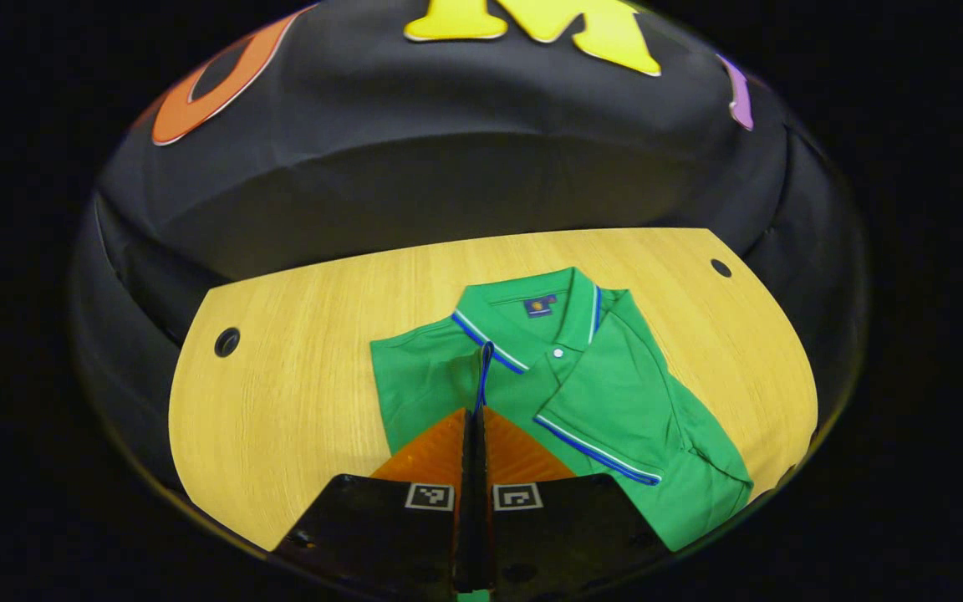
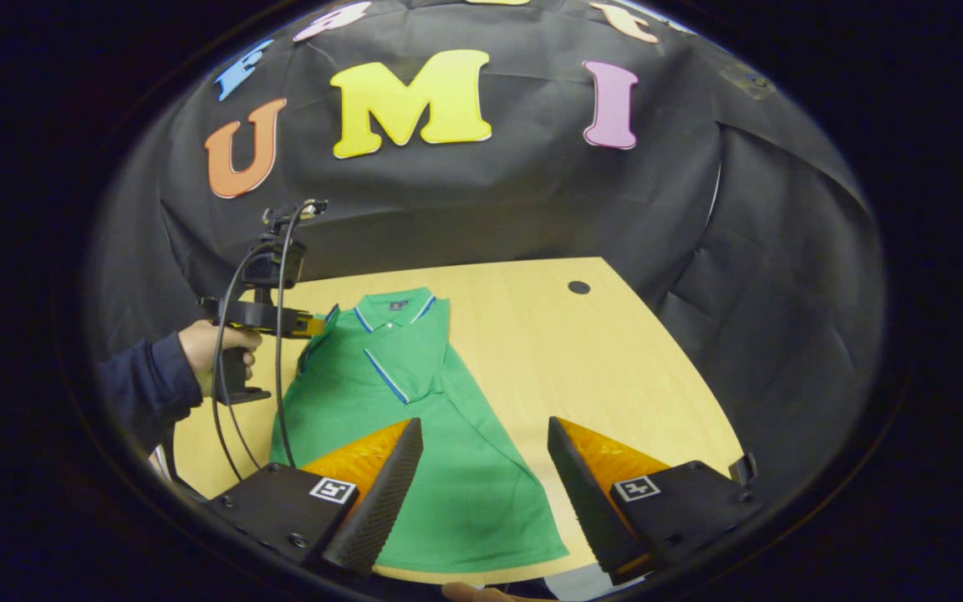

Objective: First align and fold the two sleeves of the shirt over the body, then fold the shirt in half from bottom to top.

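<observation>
Closest to the lens in the left gripper view, the left gripper [image 1: 481, 393] has its jaws pressed together on a raised fold of the shirt [image 1: 615, 393], the trimmed edge of a sleeve [image 1: 483, 368] standing up between them just below the collar [image 1: 532, 322]. That shirt lies flat on the wooden table [image 1: 298, 393], collar toward the booth wall; the other sleeve [image 1: 607, 418] already lies folded across the chest below the collar. Being a light, soft knit, the shirt will probably drape and wrinkle rather than hold any shape, and it may slide on the smooth table, so the firmer trimmed cuff looks like the best place to pinch it. In the right gripper view, the left gripper [image 2: 314, 324] sits level at the shirt's [image 2: 448, 468] shoulder beside the collar [image 2: 394, 305], held from the side by a hand [image 2: 214, 347] in a dark sleeve, with cables looping down from it. Nearer in that view, the right gripper [image 2: 481, 460] hangs over the shirt's lower half, well below the collar, its jaws spread wide and holding nothing.
</observation>
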A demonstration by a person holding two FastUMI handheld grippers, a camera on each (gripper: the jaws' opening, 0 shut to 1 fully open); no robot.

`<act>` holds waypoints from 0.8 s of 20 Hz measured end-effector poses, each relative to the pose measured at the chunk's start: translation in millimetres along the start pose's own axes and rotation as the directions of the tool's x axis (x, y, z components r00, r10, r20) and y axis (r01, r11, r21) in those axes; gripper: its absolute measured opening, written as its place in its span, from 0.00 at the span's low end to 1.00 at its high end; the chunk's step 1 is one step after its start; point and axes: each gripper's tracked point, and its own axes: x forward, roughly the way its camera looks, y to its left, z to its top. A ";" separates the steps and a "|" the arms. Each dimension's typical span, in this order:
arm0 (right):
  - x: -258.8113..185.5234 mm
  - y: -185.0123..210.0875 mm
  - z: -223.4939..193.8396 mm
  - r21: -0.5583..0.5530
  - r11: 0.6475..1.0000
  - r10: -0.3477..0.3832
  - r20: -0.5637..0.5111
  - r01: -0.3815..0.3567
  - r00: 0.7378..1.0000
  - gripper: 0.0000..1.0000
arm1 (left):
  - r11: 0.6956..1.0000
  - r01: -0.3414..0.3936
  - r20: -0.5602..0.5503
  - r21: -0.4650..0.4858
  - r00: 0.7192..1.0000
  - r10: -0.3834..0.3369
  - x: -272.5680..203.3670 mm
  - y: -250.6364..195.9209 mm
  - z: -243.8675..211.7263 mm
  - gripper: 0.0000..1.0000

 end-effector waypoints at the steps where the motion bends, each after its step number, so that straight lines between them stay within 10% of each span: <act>1: 0.4 -4.4 -4.2 0.001 1.000 -0.008 -0.004 0.008 1.000 0.95 | 1.000 0.011 -0.011 0.013 1.000 -0.011 2.1 -10.0 -2.7 0.03; 12: 0.5 -32.4 -33.7 0.022 0.999 -0.042 -0.060 0.043 0.997 0.96 | 0.997 0.069 -0.067 0.017 0.996 -0.067 13.4 -53.8 -18.9 0.10; 14: 0.1 -33.2 -31.9 0.017 1.000 -0.025 -0.051 0.026 0.998 0.93 | 0.996 0.088 -0.032 -0.003 0.996 -0.088 2.7 -58.5 -13.2 0.29; 15: 0.7 -33.4 -32.2 0.013 1.000 -0.016 -0.048 0.017 0.999 0.93 | 0.995 0.097 -0.017 -0.017 0.995 -0.098 -7.1 -60.5 -10.1 0.64; 16: 2.6 -35.0 -32.7 0.008 1.000 -0.009 -0.046 0.009 0.999 0.93 | 0.994 0.102 -0.004 -0.029 0.995 -0.102 -13.7 -60.0 -12.6 0.65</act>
